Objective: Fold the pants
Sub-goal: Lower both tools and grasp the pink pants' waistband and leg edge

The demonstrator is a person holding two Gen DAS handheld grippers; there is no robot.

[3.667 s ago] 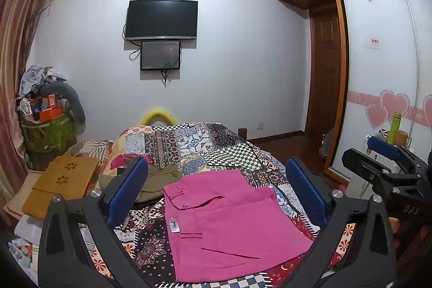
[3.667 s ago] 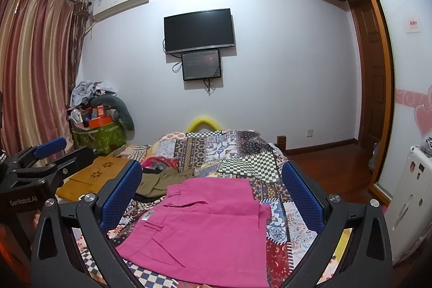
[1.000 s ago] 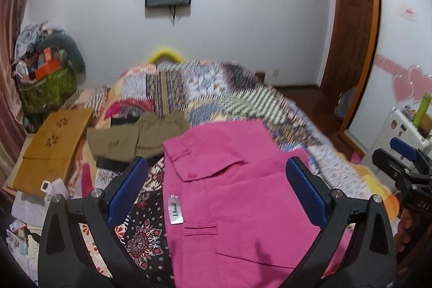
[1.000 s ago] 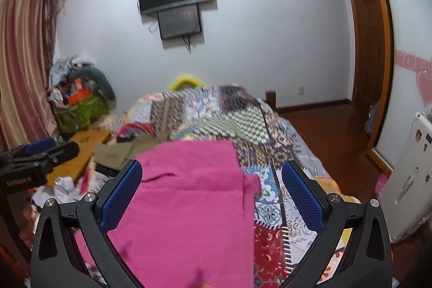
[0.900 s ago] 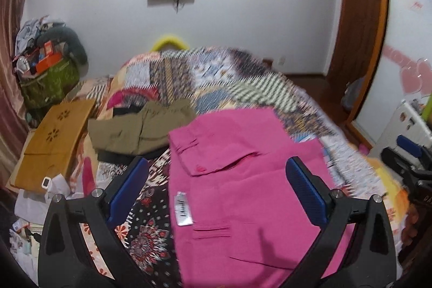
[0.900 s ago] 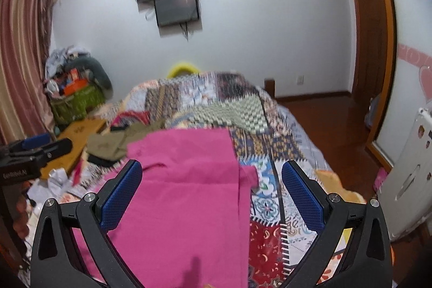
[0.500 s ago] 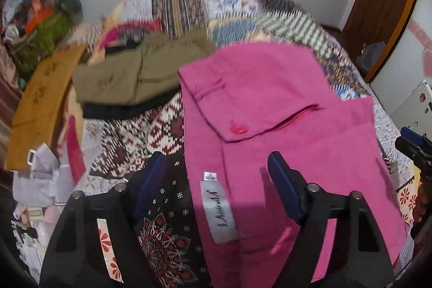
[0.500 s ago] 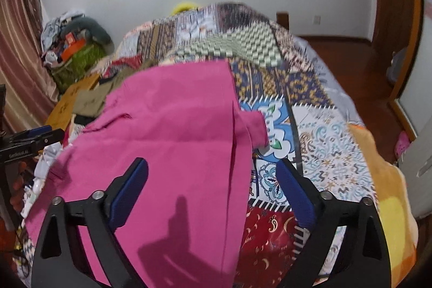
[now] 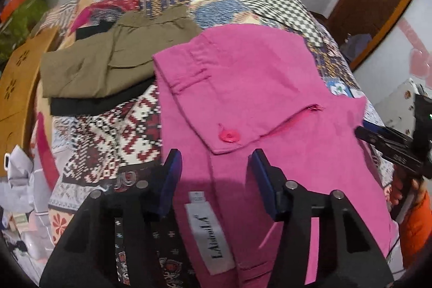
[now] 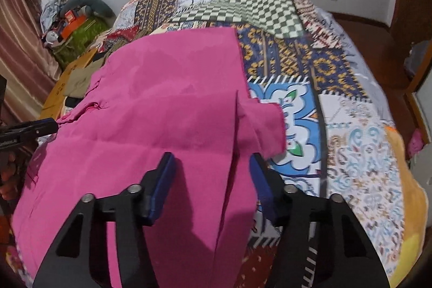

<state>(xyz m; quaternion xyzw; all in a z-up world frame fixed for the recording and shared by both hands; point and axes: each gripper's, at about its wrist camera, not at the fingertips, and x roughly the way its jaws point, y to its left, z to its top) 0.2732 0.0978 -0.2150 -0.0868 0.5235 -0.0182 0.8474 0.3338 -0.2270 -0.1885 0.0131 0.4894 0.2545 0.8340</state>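
Observation:
Pink pants (image 9: 256, 104) lie partly folded on the patchwork bed; they also show in the right wrist view (image 10: 162, 109). A pink button (image 9: 229, 136) and a white label (image 9: 208, 231) mark the waist end. My left gripper (image 9: 214, 174) is open, low over the waist edge, its blue pads astride the fabric near the label. My right gripper (image 10: 210, 174) is open, low over the pants' right edge, where a loose fabric flap (image 10: 266, 126) sticks out. Neither holds anything.
Folded olive pants (image 9: 108, 64) on black cloth (image 9: 89, 104) lie left of the pink pants. A wooden board (image 9: 16, 82) and clutter lie beside the bed's left edge. A green bag (image 10: 78, 37) stands against the wall. The patchwork quilt (image 10: 351, 126) stretches right.
Both grippers have dropped and tilted down toward the pants. Their jaws have narrowed from wide open to about half width. The pants have not moved.

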